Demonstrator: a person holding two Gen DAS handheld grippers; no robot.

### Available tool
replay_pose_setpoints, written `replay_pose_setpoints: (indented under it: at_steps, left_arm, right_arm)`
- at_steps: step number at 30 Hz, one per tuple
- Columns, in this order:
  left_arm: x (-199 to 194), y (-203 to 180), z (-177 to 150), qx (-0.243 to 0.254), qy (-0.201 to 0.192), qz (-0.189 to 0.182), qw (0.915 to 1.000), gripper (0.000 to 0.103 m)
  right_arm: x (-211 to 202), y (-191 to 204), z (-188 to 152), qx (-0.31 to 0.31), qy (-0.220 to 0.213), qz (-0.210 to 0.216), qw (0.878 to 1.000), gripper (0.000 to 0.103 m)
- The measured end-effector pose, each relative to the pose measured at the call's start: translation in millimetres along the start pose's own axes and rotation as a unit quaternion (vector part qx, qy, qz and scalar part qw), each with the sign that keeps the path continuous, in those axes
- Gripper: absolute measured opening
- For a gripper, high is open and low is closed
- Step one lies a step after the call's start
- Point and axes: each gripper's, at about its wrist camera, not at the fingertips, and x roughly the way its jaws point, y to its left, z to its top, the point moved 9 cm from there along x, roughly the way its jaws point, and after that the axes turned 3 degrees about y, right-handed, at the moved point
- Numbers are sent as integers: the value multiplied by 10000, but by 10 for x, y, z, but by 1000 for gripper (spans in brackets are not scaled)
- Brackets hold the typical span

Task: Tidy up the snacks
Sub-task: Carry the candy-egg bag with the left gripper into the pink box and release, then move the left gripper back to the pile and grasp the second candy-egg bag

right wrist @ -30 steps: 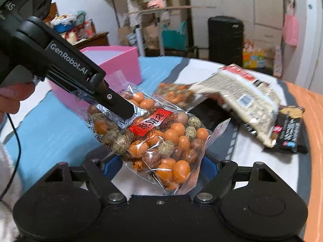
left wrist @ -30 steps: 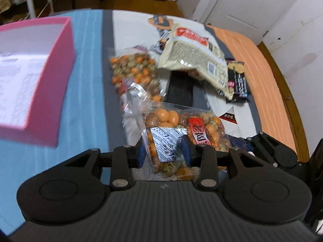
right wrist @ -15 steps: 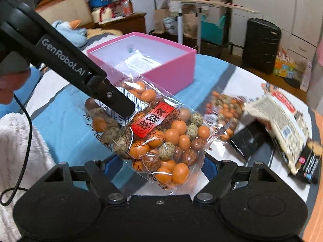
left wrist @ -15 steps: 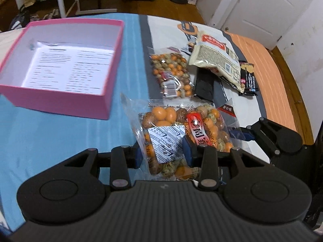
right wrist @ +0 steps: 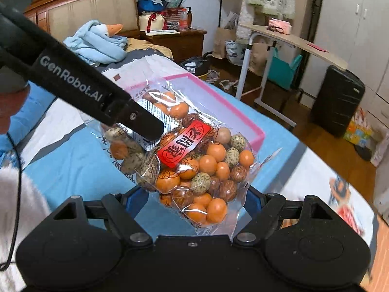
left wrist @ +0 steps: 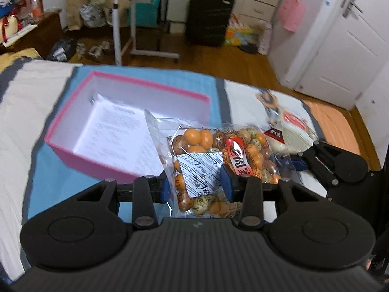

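- Left gripper [left wrist: 197, 187], in its own view, pinches one end of the clear snack bag [left wrist: 218, 160], held in the air over the near corner of the open pink box [left wrist: 80, 160]; its jaws have just eased slightly wider.
- Right gripper [right wrist: 196, 197], in its view, clamps the bag's [right wrist: 194, 160] other end between wide-set pads.

Even indoor light, blurred fisheye edges

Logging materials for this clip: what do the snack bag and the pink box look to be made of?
Snack bag: thin clear plastic film, glossy, with creases, glare and the coated nuts visible through it. Pink box: probably matte cardboard or paperboard, with thin straight walls, a white inside and a printed sheet.
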Motion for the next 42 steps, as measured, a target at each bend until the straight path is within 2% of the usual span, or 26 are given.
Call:
replay_pose_setpoints:
  at_steps: [3,7,9,13,18,21,24,25,27,28,30,32,36,39,42]
  left_arm:
    - [227,230,255,-198,-26,79,9998,38]
    - [620,575,532,-415,-168,204,9988,40]
    - [852,729,606,-506,-109,169,9985,40]
    - [1256,1026,695,-809,-54,-116,9966,40]
    - [1676,1189,742,-795,41,-81,9968,40]
    - [1835,1265,741,-914,183,-194,9955,40]
    - [1896,1326,728,-907,177,-190,9955,40]
    - [1916,1345,729,-957,185,-179,9951,40]
    - [1945,1392,734,-1212,200,-159,9923,40]
    - [1958,1389,734,-1212,188,-125,9924,40]
    - [1962,1373,730,-1246,132,-74,9921,40]
    - [1912,1363,723,-1216,55,78,9925,40]
    - [1644,1262,700,-686,-234,605,9955,43]
    - [1397,1083,680,-366,-431,697,9960,46]
    - [1170,833,670,-130,-587,739,9955,51]
  right_arm:
    - [277,-81,220,-121,46,-13,9999,84]
    - [726,-197,443,163,273,265,9991,84]
    - [931,-189,519,-56,439,158,9989,84]
    - [1284,-257,601,-245,772,138,9966,84]
    - [1618,-307,653,-255,1201,83,9924,84]
    - [1771,-304,687,-204,1515,89,9882,84]
    - [1794,-207,664,-585,1635,-63,9848,85]
    - [1782,-157,661,-900,1587,-139,9831,83]
    - [1694,-54,701,-1522,1175,-111,9813,86]
    - [1669,-53,732,-1737,999,-176,9796,87]
    - [1610,-63,738,-1882,977,-161,9771,87]
    - [1508,-132,719,-1735,962,-36,9801,87]
    - [978,-404,578,-1033,459,263,9932,87]
    - [567,-640,441,-509,-1,522,9973,87]
    - [297,-897,209,-37,-244,504,9984,88]
